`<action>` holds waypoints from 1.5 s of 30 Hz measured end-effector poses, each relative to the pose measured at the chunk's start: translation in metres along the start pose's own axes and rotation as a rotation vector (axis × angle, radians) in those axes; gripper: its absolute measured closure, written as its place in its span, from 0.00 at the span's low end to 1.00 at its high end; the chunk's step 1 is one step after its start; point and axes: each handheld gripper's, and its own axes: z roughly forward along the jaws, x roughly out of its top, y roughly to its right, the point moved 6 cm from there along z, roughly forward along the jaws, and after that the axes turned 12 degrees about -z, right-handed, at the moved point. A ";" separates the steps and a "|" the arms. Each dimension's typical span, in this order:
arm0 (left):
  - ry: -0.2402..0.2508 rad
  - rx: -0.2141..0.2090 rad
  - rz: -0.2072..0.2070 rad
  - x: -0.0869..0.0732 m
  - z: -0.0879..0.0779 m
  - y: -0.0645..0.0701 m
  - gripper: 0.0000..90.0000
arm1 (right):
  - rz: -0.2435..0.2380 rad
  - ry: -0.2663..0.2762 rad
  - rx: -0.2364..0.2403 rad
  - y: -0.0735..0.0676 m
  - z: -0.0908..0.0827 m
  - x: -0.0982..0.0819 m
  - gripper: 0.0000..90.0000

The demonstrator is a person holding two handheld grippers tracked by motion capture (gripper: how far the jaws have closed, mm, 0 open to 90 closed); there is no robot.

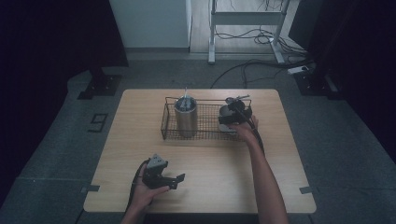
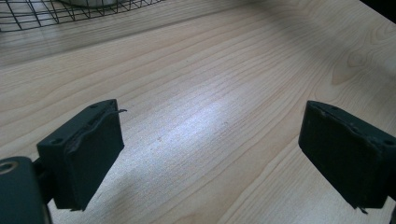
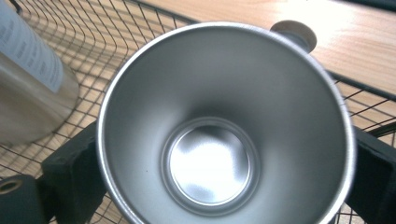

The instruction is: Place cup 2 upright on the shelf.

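Note:
A wire basket (image 1: 164, 119) stands at the middle back of the wooden table (image 1: 210, 186). In its right end sits a steel cup (image 1: 227, 112), mouth up and empty inside (image 3: 224, 130). My right gripper (image 1: 236, 114) reaches into the basket with one black jaw on each side of the cup (image 3: 224, 163). The cup's rim hides the pads, and I read them as slack. A tall steel canister (image 1: 186, 116) stands in the basket's left half (image 3: 28, 88). My left gripper (image 1: 177, 181) rests low over the table's front left, open with bare wood between its jaws (image 2: 210, 154).
A thin stick pokes up from the canister (image 1: 185, 91). A round tan knob (image 3: 294, 32) shows just past the cup's rim. The basket's wire edge (image 2: 46, 14) lies ahead of the left gripper. Cables and a desk frame (image 1: 243, 28) are on the floor behind the table.

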 end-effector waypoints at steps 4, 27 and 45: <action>0.001 -0.001 0.001 0.000 0.000 0.000 0.07 | 0.013 0.028 -0.003 0.001 -0.006 0.003 0.00; 0.011 0.005 -0.004 0.001 -0.003 -0.001 0.07 | 0.064 0.216 0.009 0.006 -0.052 -0.001 0.01; 0.013 0.008 -0.005 0.001 -0.004 -0.004 0.07 | 0.036 0.259 0.014 -0.010 -0.072 -0.018 0.08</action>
